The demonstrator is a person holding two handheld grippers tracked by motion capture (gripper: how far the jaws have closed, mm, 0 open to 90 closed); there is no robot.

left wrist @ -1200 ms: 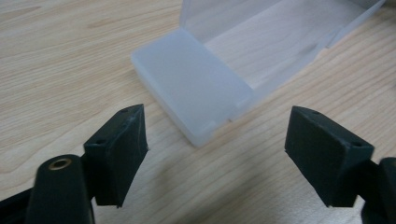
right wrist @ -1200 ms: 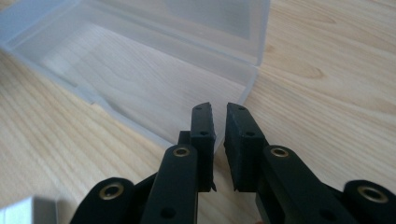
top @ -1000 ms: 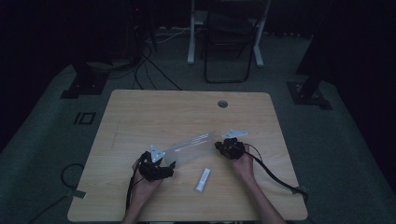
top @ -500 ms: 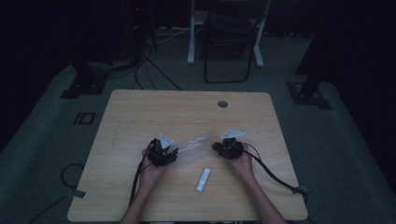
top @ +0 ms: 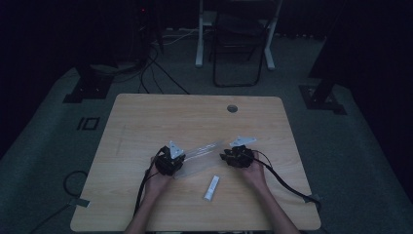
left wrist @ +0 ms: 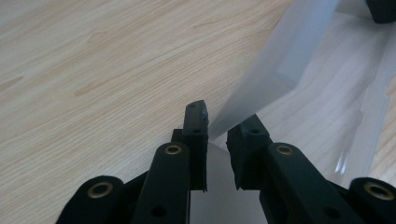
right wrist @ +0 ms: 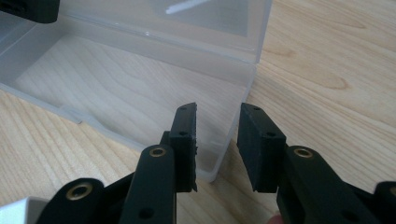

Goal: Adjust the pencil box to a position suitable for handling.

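Note:
A clear plastic box [top: 202, 151] lies open on the wooden table [top: 146, 117], between my two grippers. My left gripper [top: 182, 163] is at the box's left end. In the left gripper view its jaws [left wrist: 217, 123] have just been closing and are shut on a thin wall of the box [left wrist: 299, 56]. My right gripper [top: 223, 156] is at the box's right end. In the right gripper view its jaws [right wrist: 217, 116] have just been opening and straddle the end wall of the box [right wrist: 130, 88] without pressing it. The raised lid [right wrist: 187, 18] stands behind.
A small white tube-like object [top: 211, 187] lies on the table in front of the box, between the person's forearms. A round cable hole [top: 232, 108] sits near the far edge. Chair legs and cables are on the floor beyond the table.
The left gripper moved up and right to the box's left end and closed on it. The right gripper stayed in place.

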